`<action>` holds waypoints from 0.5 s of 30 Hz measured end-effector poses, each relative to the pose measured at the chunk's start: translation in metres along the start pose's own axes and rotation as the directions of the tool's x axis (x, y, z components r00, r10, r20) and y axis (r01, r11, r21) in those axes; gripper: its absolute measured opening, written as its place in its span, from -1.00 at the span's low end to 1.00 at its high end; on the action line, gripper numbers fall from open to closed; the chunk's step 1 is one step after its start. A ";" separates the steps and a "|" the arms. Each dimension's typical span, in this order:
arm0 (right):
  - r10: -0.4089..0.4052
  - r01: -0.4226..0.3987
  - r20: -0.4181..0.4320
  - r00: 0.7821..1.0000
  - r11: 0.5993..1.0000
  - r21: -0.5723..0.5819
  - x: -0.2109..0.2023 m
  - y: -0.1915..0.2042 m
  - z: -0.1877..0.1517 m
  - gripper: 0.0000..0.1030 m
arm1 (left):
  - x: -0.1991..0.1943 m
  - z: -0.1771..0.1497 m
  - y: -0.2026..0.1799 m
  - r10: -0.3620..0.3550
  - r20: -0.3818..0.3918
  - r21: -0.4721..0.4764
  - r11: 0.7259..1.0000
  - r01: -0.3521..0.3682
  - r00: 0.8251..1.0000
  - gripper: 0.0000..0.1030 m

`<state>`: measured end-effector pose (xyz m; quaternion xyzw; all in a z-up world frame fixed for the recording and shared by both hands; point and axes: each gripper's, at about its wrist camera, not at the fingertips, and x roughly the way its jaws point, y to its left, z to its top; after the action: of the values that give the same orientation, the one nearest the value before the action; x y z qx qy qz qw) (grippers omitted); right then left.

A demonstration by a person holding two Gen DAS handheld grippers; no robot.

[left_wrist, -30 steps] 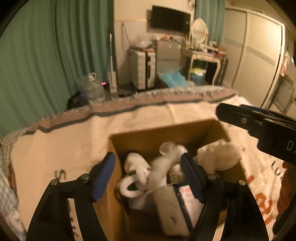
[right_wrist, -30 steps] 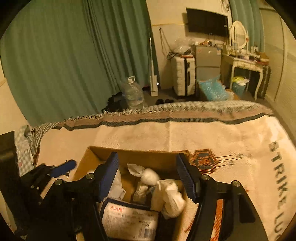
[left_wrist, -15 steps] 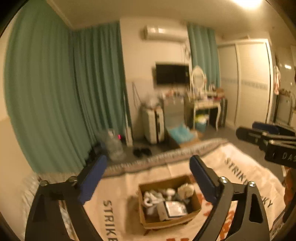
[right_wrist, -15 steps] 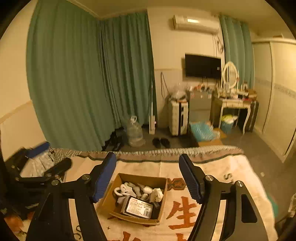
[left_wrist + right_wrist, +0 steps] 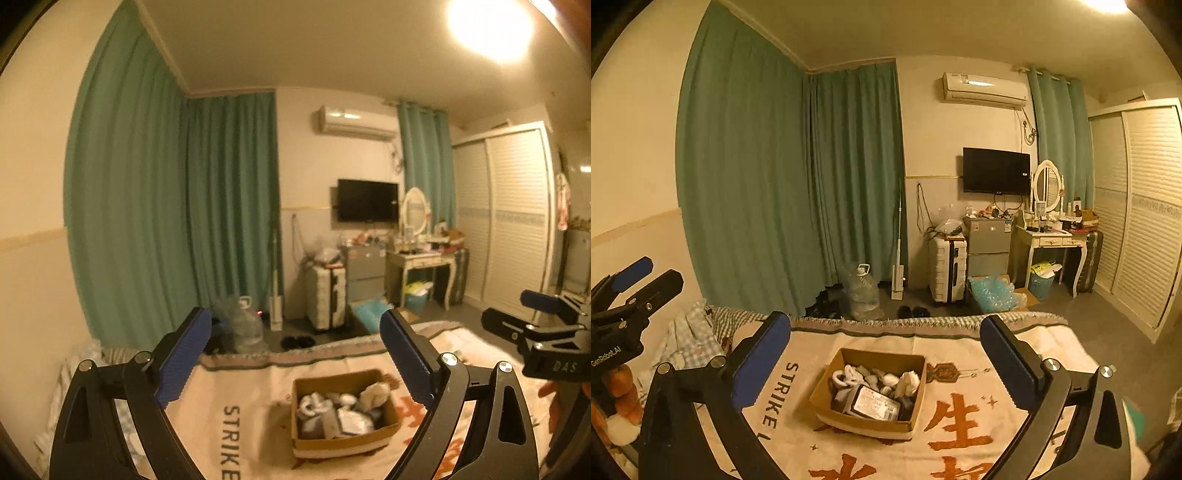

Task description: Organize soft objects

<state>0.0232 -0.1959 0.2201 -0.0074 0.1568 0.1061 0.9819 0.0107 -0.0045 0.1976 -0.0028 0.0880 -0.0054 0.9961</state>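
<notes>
A cardboard box (image 5: pixel 386 432) (image 5: pixel 827 380) sits on a cream blanket with printed letters (image 5: pixel 243 410) (image 5: pixel 960 373). It holds several white soft items (image 5: pixel 312 403) (image 5: pixel 908 381) and a flat packet with a label (image 5: pixel 873 404). My left gripper (image 5: pixel 295 363) is open and empty, held well above and behind the box. My right gripper (image 5: pixel 884 363) is open and empty, also raised well back from the box. The right gripper also shows at the right of the left wrist view (image 5: pixel 532 321), and the left gripper at the left of the right wrist view (image 5: pixel 631 291).
Green curtains (image 5: pixel 768 184) hang behind the bed. A water jug (image 5: pixel 862 293), a white suitcase (image 5: pixel 945 267), a small fridge (image 5: pixel 988 240), a dressing table (image 5: pixel 1054 242) and a wardrobe (image 5: pixel 1145 206) stand on the floor beyond. Checked cloth (image 5: pixel 690 332) lies at the bed's left.
Both grippers have pulled up and back from just over the box, which now looks small and far. Both stayed open and empty.
</notes>
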 end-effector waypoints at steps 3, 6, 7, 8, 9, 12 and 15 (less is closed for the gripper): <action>-0.011 0.011 -0.015 1.000 1.000 -0.003 0.025 0.003 -0.034 1.00 | 0.033 -0.033 -0.007 0.024 -0.071 0.029 0.999 -0.022 0.997 0.83; -0.031 0.030 -0.052 0.998 0.999 -0.017 0.054 0.004 -0.066 1.00 | 0.055 -0.069 -0.011 0.016 -0.136 0.031 0.999 -0.012 0.991 0.83; -0.034 0.033 -0.078 0.996 0.999 -0.012 0.065 0.002 -0.078 1.00 | 0.062 -0.080 -0.011 0.016 -0.155 0.025 1.000 -0.012 0.988 0.83; -0.038 0.037 -0.096 0.995 0.999 -0.007 0.072 0.000 -0.089 1.00 | 0.067 -0.091 -0.012 0.018 -0.172 0.020 1.000 -0.014 0.985 0.83; -0.041 0.041 -0.109 0.993 0.999 -0.002 0.079 -0.002 -0.096 1.00 | 0.072 -0.099 -0.012 0.016 -0.189 0.018 1.000 -0.013 0.982 0.83; -0.045 0.052 -0.155 0.987 0.998 0.042 0.099 -0.014 -0.122 1.00 | 0.087 -0.117 -0.011 0.015 -0.227 0.020 1.000 -0.010 0.974 0.83; -0.036 0.054 -0.191 0.981 0.994 0.090 0.113 -0.023 -0.139 1.00 | 0.091 -0.127 -0.010 0.007 -0.236 0.023 1.000 -0.001 0.972 0.83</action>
<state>0.0903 -0.2014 0.0525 0.0257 0.2540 0.0753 0.9639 0.0780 -0.0164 0.0566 0.0092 0.2058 -0.0048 0.9785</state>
